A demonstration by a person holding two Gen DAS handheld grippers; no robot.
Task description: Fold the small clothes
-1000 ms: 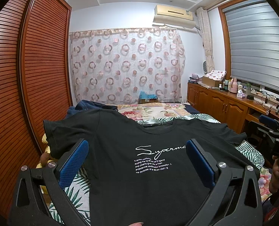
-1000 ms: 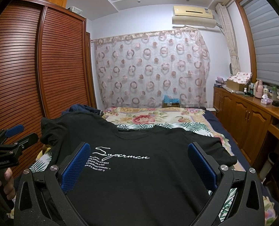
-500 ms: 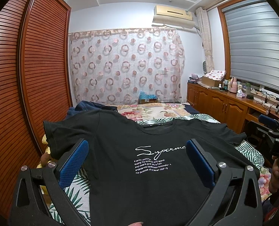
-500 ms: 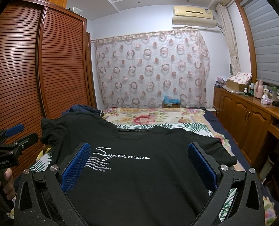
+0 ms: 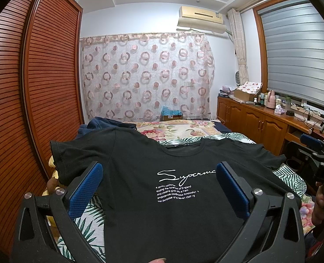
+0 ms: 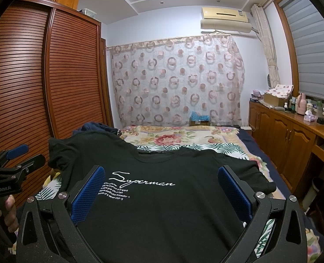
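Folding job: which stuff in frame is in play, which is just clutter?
In play:
black T-shirt, spread flat on the bed
left gripper, open
right gripper, open

Clutter:
dark blue clothes heaped behind the shirt
cardboard box at the curtain
bottles on the cabinet

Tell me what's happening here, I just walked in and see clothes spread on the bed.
A person holds a claw in each hand over a black T-shirt laid flat, print side up, on the bed. The left claw and right claw are both open and grip nothing. No fold has been made yet. A dark blue garment lies bunched beyond the shirt's sleeve.
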